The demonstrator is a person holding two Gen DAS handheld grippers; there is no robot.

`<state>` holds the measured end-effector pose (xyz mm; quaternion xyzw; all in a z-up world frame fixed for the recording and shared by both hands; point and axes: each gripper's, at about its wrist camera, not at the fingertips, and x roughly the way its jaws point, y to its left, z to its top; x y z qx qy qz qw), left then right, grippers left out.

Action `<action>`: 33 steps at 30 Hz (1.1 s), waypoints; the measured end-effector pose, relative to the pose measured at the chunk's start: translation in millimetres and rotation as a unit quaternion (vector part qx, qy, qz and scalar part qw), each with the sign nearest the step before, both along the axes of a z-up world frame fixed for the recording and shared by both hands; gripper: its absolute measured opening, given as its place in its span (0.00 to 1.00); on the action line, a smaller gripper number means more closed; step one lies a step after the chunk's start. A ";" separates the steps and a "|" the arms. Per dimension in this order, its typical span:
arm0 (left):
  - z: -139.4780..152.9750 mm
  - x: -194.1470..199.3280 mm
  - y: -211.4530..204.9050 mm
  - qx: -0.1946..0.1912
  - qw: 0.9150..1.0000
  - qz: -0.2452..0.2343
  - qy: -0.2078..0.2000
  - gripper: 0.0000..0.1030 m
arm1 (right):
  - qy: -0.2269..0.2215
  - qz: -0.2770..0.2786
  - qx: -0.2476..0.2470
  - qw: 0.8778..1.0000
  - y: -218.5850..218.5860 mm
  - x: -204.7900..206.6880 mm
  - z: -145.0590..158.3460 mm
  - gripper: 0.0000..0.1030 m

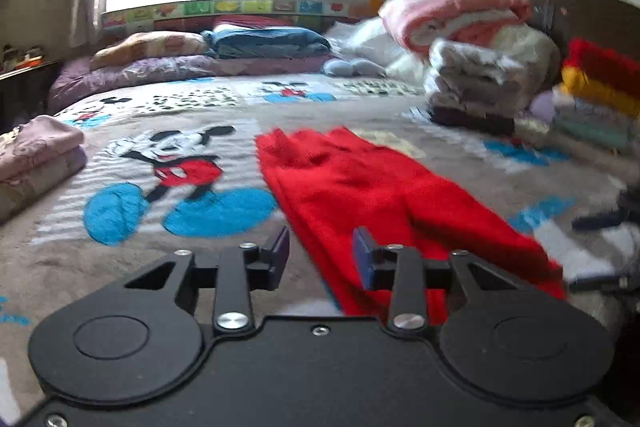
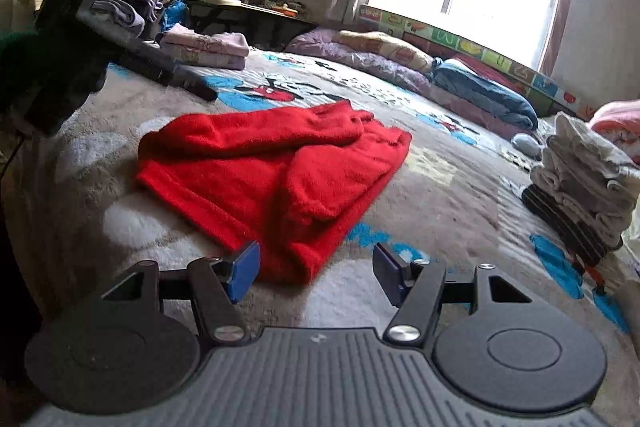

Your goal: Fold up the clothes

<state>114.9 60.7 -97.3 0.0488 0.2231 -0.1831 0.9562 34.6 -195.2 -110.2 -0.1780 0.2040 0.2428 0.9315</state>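
Observation:
A red fleece garment (image 1: 360, 195) (image 2: 276, 163) lies loosely folded and rumpled on the cartoon-mouse bedspread (image 1: 180, 171) (image 2: 440, 195). My left gripper (image 1: 322, 259) hovers open over the garment's near edge, nothing between its blue pads. In the right wrist view my right gripper (image 2: 316, 277) is open too, just short of the garment's near corner. The left gripper's dark body (image 2: 92, 27) shows at the upper left of that view, and the right gripper's dark parts (image 1: 608, 219) show at the right edge of the left wrist view.
A stack of folded grey and white clothes (image 1: 476, 87) (image 2: 580, 183) stands at the right. Folded pink clothes (image 1: 40, 151) (image 2: 208, 47) sit at the left. Pillows and a blue quilt (image 1: 264, 41) (image 2: 484, 91) line the window side. A pink blanket (image 1: 456, 11) tops the far pile.

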 end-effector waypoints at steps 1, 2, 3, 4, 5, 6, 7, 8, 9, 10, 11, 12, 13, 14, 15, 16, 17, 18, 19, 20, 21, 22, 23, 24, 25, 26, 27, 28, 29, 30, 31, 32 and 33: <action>-7.2 0.1 -5.5 0.031 0.999 0.005 0.007 0.30 | 0.004 -0.002 -0.002 1.000 0.0 0.5 -1.9 0.61; -14.3 0.2 -10.9 0.061 0.998 0.009 0.014 0.27 | 0.008 -0.002 -0.006 1.000 0.2 0.7 -4.5 0.61; -18.1 -0.7 -14.3 0.080 0.997 0.013 0.018 0.27 | 0.013 -0.002 -0.010 1.000 0.4 1.0 -7.2 0.61; -11.9 -4.5 -12.8 0.067 0.998 0.016 0.010 0.27 | 0.014 -0.001 -0.013 1.000 0.6 0.0 -8.9 0.61; -2.3 -9.7 -11.3 0.049 0.999 0.018 -0.003 0.27 | 0.015 0.000 -0.015 1.000 0.8 -1.2 -10.6 0.61; 5.1 -15.7 -10.6 0.034 0.999 0.022 -0.017 0.27 | 0.016 0.002 -0.017 1.000 1.0 -2.4 -12.2 0.61; 11.0 -21.0 -10.2 0.019 0.999 0.023 -0.028 0.27 | 0.014 0.003 -0.021 1.000 1.4 -3.6 -13.0 0.61; 11.6 -23.3 -11.2 0.005 0.999 0.016 -0.027 0.27 | 0.012 0.004 -0.024 1.000 1.9 -4.8 -13.6 0.61; 5.4 -22.2 -15.2 0.008 1.000 0.006 -0.013 0.27 | 0.011 0.003 -0.028 1.000 1.8 -5.4 -14.5 0.61; -6.4 -19.2 -22.0 0.032 0.999 -0.007 0.004 0.27 | 0.010 0.003 -0.032 0.999 1.7 -5.8 -15.4 0.61; -18.3 -16.2 -28.8 0.056 0.998 -0.020 0.021 0.26 | 0.008 0.001 -0.036 0.999 1.9 -6.3 -15.5 0.61; -24.4 -15.2 -32.8 0.071 0.997 -0.029 0.029 0.26 | 0.005 0.000 -0.041 0.999 2.1 -6.7 -15.5 0.61; -17.4 -18.8 -30.4 0.066 0.997 -0.029 0.018 0.27 | -0.002 -0.001 -0.051 0.999 3.2 -8.6 -14.8 0.61; -10.5 -22.4 -28.0 0.061 0.998 -0.029 0.007 0.27 | -0.011 -0.003 -0.064 0.998 4.8 -10.8 -14.2 0.61; -3.5 -26.1 -25.5 0.056 0.998 -0.029 -0.004 0.27 | -0.021 -0.004 -0.080 0.997 7.0 -13.0 -14.6 0.61; 3.5 -29.7 -23.1 0.051 0.998 -0.029 -0.015 0.32 | -0.031 -0.005 -0.096 0.995 9.2 -15.1 -15.1 0.61; 9.1 -33.8 -20.2 0.047 0.998 -0.031 -0.023 0.39 | -0.041 -0.006 -0.113 0.993 11.5 -17.3 -15.7 0.61; 11.2 -39.0 -16.4 0.044 0.998 -0.035 -0.027 0.40 | -0.050 -0.007 -0.130 0.990 13.8 -19.5 -16.3 0.61; 12.1 -44.3 -13.3 0.047 0.998 -0.041 -0.029 0.40 | -0.058 -0.006 -0.144 0.988 16.0 -20.8 -17.7 0.60; 10.2 -49.5 -12.9 0.068 0.996 -0.049 -0.032 0.40 | -0.064 -0.005 -0.157 0.985 18.2 -22.1 -19.3 0.60; 7.1 -54.7 -14.4 0.099 0.993 -0.055 -0.035 0.40 | -0.071 -0.004 -0.171 0.983 20.4 -23.3 -20.9 0.60; 2.9 -60.0 -16.2 0.130 0.989 -0.061 -0.040 0.40 | -0.076 -0.002 -0.183 0.980 22.5 -24.1 -22.2 0.60; -1.1 -65.1 -17.7 0.160 0.984 -0.069 -0.045 0.41 | -0.082 0.000 -0.195 0.977 24.7 -24.8 -23.4 0.60; -5.2 -70.0 -18.9 0.188 0.977 -0.081 -0.050 0.41 | -0.085 0.003 -0.201 0.976 26.3 -24.9 -24.6 0.60; -11.1 -74.8 -20.8 0.219 0.970 -0.094 -0.057 0.45 | -0.087 0.006 -0.207 0.975 27.9 -25.0 -25.9 0.60; -18.7 -78.8 -22.5 0.253 0.960 -0.104 -0.064 0.47 | -0.090 0.008 -0.212 0.973 29.4 -25.0 -27.2 0.60; -26.5 -82.3 -24.4 0.287 0.948 -0.115 -0.070 0.47 | -0.092 0.010 -0.215 0.972 30.9 -24.4 -28.1 0.60; -34.6 -84.9 -26.5 0.319 0.936 -0.125 -0.075 0.47 | -0.095 0.011 -0.218 0.971 32.4 -23.7 -29.0 0.60; -42.3 -86.8 -28.7 0.348 0.924 -0.134 -0.081 0.47 | -0.097 0.012 -0.220 0.971 33.8 -23.2 -29.9 0.60; -48.7 -87.2 -31.4 0.368 0.915 -0.139 -0.089 0.47 | -0.100 0.013 -0.221 0.970 35.3 -22.7 -30.8 0.60; -53.7 -88.3 -34.6 0.382 0.907 -0.143 -0.101 0.47 | -0.104 0.014 -0.224 0.969 37.2 -21.9 -32.1 0.60; -57.9 -88.7 -37.8 0.395 0.900 -0.146 -0.111 0.47 | -0.107 0.015 -0.226 0.968 39.2 -21.0 -33.5 0.60; -60.2 -87.9 -41.1 0.402 0.896 -0.147 -0.120 0.47 | -0.110 0.015 -0.228 0.967 41.0 -19.6 -34.3 0.60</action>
